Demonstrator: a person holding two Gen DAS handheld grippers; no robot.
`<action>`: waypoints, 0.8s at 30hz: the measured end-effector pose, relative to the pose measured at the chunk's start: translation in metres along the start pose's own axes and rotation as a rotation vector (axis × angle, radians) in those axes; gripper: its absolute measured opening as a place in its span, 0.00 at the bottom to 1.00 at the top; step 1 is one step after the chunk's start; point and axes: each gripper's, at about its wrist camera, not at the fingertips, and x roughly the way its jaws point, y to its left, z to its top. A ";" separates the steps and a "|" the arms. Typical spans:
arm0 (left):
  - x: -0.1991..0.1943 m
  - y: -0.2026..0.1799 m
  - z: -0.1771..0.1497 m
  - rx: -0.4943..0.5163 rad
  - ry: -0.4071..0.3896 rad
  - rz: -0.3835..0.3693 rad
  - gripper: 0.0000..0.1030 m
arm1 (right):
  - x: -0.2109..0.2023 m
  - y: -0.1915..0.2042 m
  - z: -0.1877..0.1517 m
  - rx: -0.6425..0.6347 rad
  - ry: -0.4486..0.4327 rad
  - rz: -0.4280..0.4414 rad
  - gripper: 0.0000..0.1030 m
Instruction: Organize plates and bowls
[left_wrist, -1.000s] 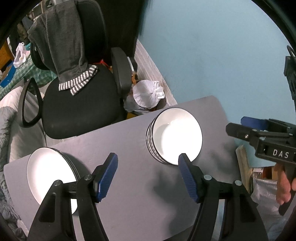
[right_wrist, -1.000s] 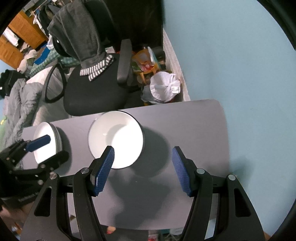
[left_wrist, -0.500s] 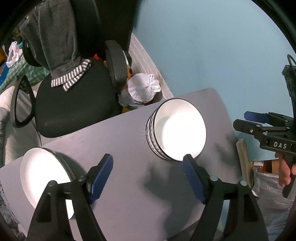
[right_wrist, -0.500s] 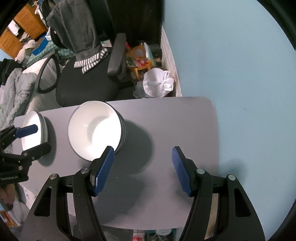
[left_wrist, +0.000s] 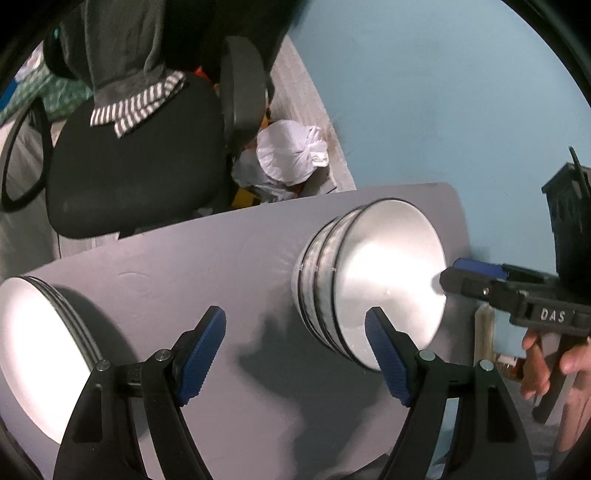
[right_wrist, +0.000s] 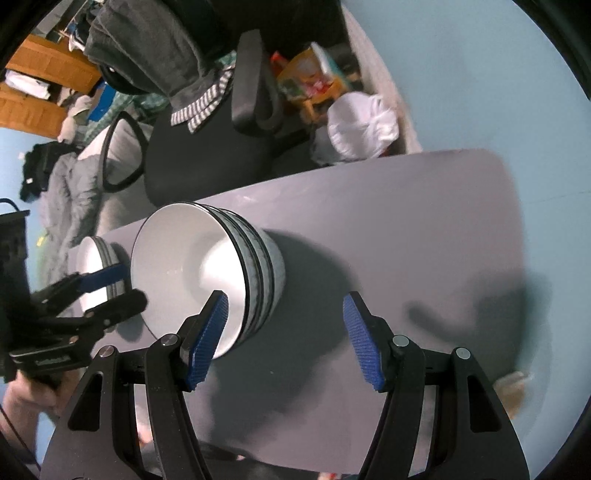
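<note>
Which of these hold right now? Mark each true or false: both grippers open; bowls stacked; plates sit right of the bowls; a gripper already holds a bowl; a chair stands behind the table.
1. Both grippers are open. True: the left gripper and the right gripper both show a wide gap between the blue pads.
2. The bowls are stacked. True: several are nested in one pile.
3. The plates sit right of the bowls. False: they sit to the left.
4. A gripper already holds a bowl. False: neither is closed on anything.
5. A chair stands behind the table. True.
</note>
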 end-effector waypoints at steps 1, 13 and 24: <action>0.004 0.001 0.001 -0.008 0.007 -0.002 0.77 | 0.003 -0.001 0.001 -0.001 -0.004 0.021 0.62; 0.041 0.007 0.019 -0.050 0.069 -0.012 0.77 | 0.050 -0.006 0.016 -0.072 0.091 0.046 0.62; 0.047 0.011 0.017 -0.117 0.059 -0.061 0.69 | 0.054 -0.006 0.021 -0.082 0.099 0.117 0.60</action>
